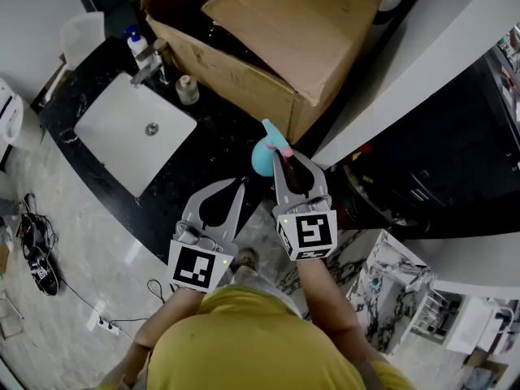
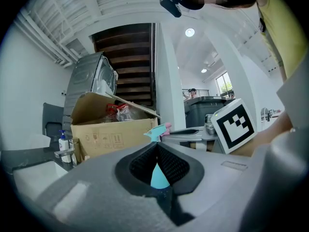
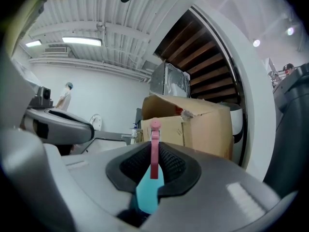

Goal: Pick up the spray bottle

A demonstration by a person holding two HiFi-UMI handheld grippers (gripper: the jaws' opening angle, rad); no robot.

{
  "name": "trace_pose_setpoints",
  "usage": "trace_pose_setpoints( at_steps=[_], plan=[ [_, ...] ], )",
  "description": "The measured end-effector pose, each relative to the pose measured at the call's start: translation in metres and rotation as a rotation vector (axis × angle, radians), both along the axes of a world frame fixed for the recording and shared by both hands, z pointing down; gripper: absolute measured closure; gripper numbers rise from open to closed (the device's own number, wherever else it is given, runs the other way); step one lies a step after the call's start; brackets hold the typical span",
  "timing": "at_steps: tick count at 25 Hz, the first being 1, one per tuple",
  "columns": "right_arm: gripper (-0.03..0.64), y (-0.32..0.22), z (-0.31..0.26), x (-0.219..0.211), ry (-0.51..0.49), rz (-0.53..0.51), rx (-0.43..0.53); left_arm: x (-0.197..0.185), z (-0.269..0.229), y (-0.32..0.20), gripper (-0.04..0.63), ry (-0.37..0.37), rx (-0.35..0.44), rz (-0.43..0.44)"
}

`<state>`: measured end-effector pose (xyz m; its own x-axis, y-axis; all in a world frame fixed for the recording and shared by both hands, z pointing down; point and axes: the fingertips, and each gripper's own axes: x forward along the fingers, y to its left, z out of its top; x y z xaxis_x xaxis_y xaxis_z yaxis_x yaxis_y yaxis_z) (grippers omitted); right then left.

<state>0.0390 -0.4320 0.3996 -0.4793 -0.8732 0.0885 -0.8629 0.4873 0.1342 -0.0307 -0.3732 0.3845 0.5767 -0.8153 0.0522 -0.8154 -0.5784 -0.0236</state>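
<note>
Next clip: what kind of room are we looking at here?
Probably a wash or utility corner of an indoor workspace: a white rectangular sink set in a black speckled countertop, a white pump bottle with a blue top, and a large open brown cardboard box.

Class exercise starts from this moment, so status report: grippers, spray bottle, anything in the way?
Right gripper shut on spray bottle. Left gripper jaws together, idle beside it. Cardboard box close ahead on counter.

Open brown cardboard box [image 1: 276, 47] on black speckled counter [image 1: 219, 149]; white rectangular sink [image 1: 134, 132] alongside; white pump bottle [image 1: 136, 42] by chrome tap [image 1: 150, 65].
</note>
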Motion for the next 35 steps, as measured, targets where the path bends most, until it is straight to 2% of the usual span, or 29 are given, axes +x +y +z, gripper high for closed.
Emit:
trace_pose_setpoints(
  at_steps=[14, 25, 35],
  plan=[
    [0.572, 0.057, -0.057, 0.010, -0.030, 0.073, 0.091, -0.015, -0.016, 0.005, 0.597, 0.015, 0.024, -0.025],
    [0.572, 0.091, -0.062, 0.028, -0.036, 0.132, 0.092, -0.024, -0.030, 0.012, 0.597, 0.023, 0.039, -0.028],
    [0.572, 0.099, -0.068, 0.030, -0.037, 0.142, 0.111, -0.027, -0.030, 0.017, 0.597, 0.017, 0.037, -0.028]
  ],
)
